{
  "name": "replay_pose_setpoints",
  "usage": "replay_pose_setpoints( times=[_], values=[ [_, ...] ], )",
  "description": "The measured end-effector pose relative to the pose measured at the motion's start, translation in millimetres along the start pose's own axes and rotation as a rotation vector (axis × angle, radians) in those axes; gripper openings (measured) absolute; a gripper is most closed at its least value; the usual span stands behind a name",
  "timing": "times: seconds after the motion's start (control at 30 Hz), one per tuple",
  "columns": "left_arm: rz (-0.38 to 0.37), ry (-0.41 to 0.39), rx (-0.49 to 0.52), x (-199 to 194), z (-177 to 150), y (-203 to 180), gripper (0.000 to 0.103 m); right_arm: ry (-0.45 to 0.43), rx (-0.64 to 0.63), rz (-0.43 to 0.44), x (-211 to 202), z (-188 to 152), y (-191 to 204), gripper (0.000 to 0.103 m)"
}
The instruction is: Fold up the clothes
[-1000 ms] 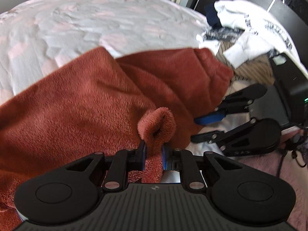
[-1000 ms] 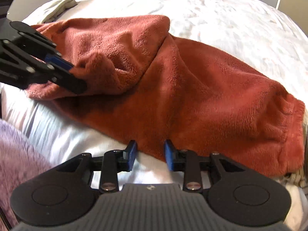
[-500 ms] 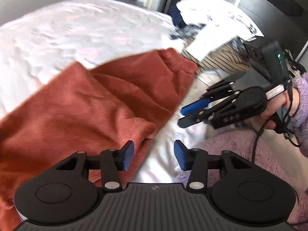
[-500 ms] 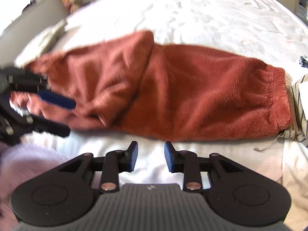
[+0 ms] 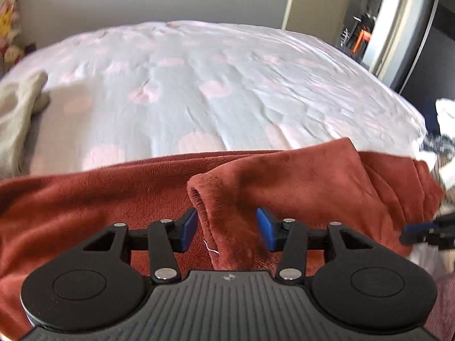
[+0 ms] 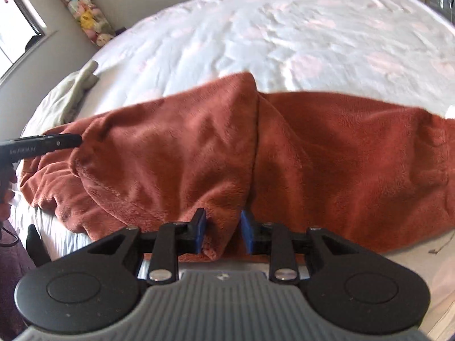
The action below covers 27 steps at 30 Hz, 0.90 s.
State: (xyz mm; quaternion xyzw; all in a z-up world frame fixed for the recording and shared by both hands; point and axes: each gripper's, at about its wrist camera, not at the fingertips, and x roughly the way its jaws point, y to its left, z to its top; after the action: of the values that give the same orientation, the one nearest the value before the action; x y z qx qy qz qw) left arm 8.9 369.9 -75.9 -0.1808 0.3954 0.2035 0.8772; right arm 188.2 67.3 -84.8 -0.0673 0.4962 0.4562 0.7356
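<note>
Rust fleece garment (image 6: 284, 153) lies on the bed (image 6: 284, 34), folded leg uppermost.

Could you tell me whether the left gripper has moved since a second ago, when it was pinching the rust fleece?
Yes. The left gripper has let go and opened, and now straddles the rolled cuff of the rust fleece garment, the bedsheet filling the view beyond.

Your left wrist cam sits low and close over the rust fleece garment (image 5: 298, 176), looking along the left gripper (image 5: 226, 228) across the bed (image 5: 216, 65) toward the far wall. Your right wrist cam looks along the right gripper (image 6: 222, 230), same close range, aimed across the bed toward the corner. Both views share the garment and the bedsheet; each catches the other gripper at its frame edge.
</note>
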Motion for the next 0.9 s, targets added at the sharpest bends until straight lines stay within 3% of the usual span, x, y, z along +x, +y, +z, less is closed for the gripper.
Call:
replay_pose_setpoints(
  times=[0.13, 0.3, 0.37, 0.53, 0.63, 0.73, 0.9],
  values=[
    [0.01, 0.042, -0.037, 25, -2, 12, 0.046, 0.054, 0.083, -0.016, 12, 1, -11, 0.033],
    [0.014, 0.058, -0.014, 33, -18, 13, 0.046, -0.05, 0.116, -0.012, -6, -10, -22, 0.037],
    [0.002, 0.05, -0.025, 32, -19, 16, 0.047, -0.112, 0.142, -0.068, -17, -14, -40, 0.041],
    [0.001, 0.014, -0.061, 26, -14, 22, 0.047, -0.237, 0.292, -0.26, -56, -12, -101, 0.041],
    [0.002, 0.011, -0.055, 27, -13, 21, 0.047, -0.273, 0.305, -0.363, -70, 1, -124, 0.041],
    [0.001, 0.02, -0.049, 30, -14, 20, 0.047, -0.273, 0.283, -0.396, -68, 18, -139, 0.041],
    [-0.001, 0.024, -0.041, 32, -15, 19, 0.047, -0.178, 0.277, -0.428, -30, 31, -161, 0.037]
  ],
)
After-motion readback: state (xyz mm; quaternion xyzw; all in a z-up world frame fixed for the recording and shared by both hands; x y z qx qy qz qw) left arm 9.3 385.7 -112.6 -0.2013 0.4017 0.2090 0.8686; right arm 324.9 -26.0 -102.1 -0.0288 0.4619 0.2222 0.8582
